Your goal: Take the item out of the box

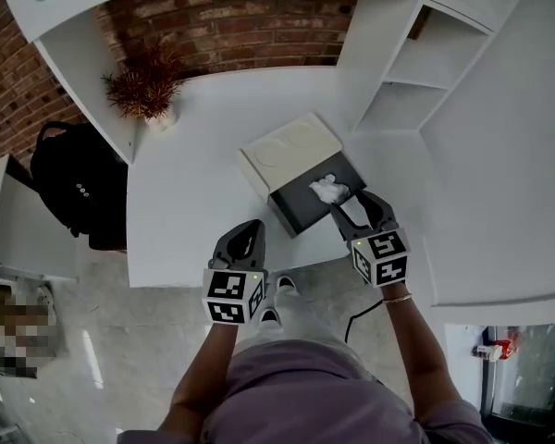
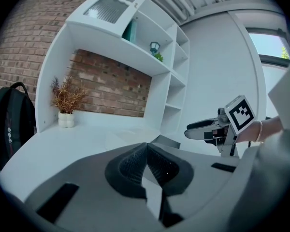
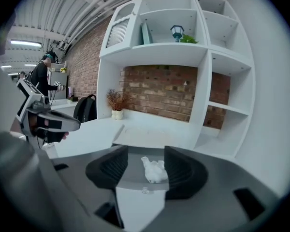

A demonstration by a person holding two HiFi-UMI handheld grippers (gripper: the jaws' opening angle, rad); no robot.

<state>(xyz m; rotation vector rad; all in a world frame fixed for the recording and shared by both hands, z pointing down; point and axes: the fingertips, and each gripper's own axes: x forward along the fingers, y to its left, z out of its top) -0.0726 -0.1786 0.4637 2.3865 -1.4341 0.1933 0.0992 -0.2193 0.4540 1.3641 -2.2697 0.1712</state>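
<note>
Right gripper (image 1: 350, 202), jaws wide to straddle it, aims at the white item (image 1: 327, 190), perhaps crumpled paper, lying in the box (image 1: 291, 213). Left gripper (image 1: 248, 234), jaws together and empty, hangs left of the box.

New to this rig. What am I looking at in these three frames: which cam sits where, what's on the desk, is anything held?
No robot here: a person holds a pair of tongs in each hand. The head view looks down from a camera on the person's head. The two gripper views ride on the tongs and look along their jaws. On the white desk sits a dark box, its white lid lying open next to it, a crumpled white item inside. A dried plant stands at the back, and a black backpack is beside the desk on the left. Left tongs: shut, empty. Right tongs: open at the box, the item lined up between the jaws, not gripped.
</note>
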